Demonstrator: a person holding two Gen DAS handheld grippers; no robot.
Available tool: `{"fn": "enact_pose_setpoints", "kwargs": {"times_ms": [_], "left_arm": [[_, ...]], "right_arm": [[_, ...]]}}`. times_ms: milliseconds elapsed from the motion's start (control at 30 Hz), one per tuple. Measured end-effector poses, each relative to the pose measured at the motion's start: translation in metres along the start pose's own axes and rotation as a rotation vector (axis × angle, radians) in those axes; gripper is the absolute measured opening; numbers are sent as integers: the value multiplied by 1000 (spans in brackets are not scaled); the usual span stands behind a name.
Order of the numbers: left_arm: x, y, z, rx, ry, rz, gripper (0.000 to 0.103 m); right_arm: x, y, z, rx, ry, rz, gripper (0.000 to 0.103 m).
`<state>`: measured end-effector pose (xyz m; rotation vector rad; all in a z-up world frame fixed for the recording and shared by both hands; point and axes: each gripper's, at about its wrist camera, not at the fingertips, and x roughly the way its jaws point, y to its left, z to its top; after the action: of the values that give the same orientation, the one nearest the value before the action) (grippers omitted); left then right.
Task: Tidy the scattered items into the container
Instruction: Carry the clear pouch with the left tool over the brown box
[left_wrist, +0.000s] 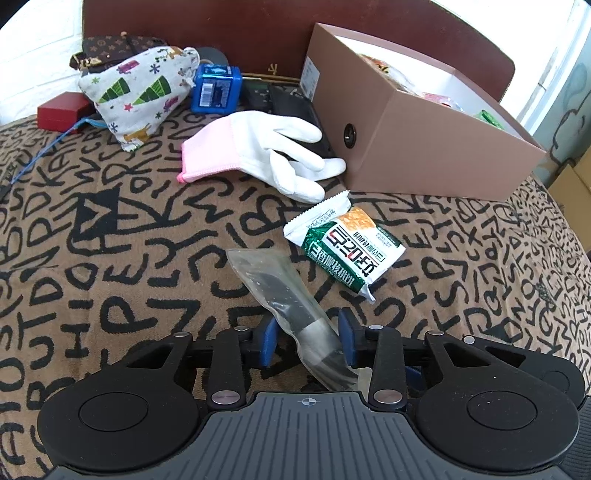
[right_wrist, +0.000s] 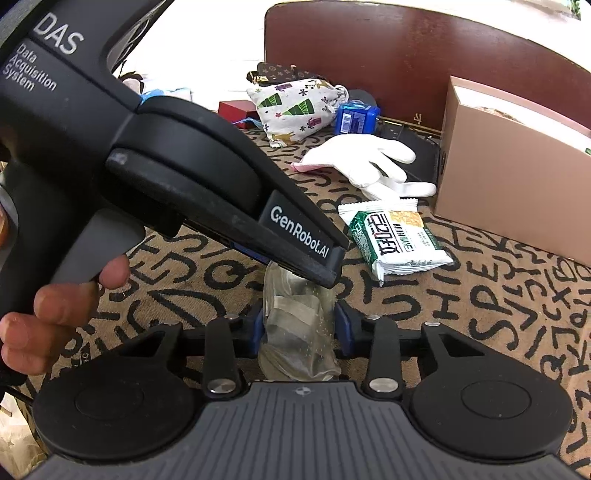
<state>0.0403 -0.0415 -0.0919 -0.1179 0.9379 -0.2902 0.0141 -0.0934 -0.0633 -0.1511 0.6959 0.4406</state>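
- Both grippers were on the same item: a clear plastic pouch (left_wrist: 273, 291) w/ something dark inside. It lay flat on the lettered bedcover (left_wrist: 110, 258), in front of the box and well short of it.
- Right gripper (right_wrist: 299, 328): blue pads sat against both sides of the pouch's near end, pinching it. I judged that was to anchor the floppy plastic so it wouldn't slide on the fabric.
- Left gripper (left_wrist: 307, 338): jaws straddled the pouch's other end, part spread. One pad touched the plastic, the other looked just shy of it, so no firm pinch yet IMO.
- Right cam showed the left tool reaching in from the side, angled down, w/ a person's hand (right_wrist: 44, 317) on its handle. Probably a two-ended hold bc the pouch is long, limp and slippery.
- Target was the brown cardboard box (left_wrist: 424, 147), open-topped at the back, w/ a few colourful things already inside.
- Still out on the cover: snack packet (left_wrist: 343, 247) just beyond the pouch, and a white glove (left_wrist: 266, 147) w/ fingertips touching the box wall. Farther back were a Christmas-print cloth bag (left_wrist: 136, 92), a blue cube (left_wrist: 216, 90) and a red case (left_wrist: 62, 112).
- Risk as I saw it: plastic slipping out of the looser jaw on the lift.
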Motion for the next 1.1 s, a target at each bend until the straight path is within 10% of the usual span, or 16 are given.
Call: {"fn": "enact_pose_setpoints", "kwargs": {"times_ms": [500,1100], "left_arm": [[-17,-23,12,43,-29,18,32],[-71,-85,88,181,-309,-3,32]], "right_arm": [[-15,-14,7,51,-31,17,28],[-63,-46,70,-5,-294,-94,28]]}}
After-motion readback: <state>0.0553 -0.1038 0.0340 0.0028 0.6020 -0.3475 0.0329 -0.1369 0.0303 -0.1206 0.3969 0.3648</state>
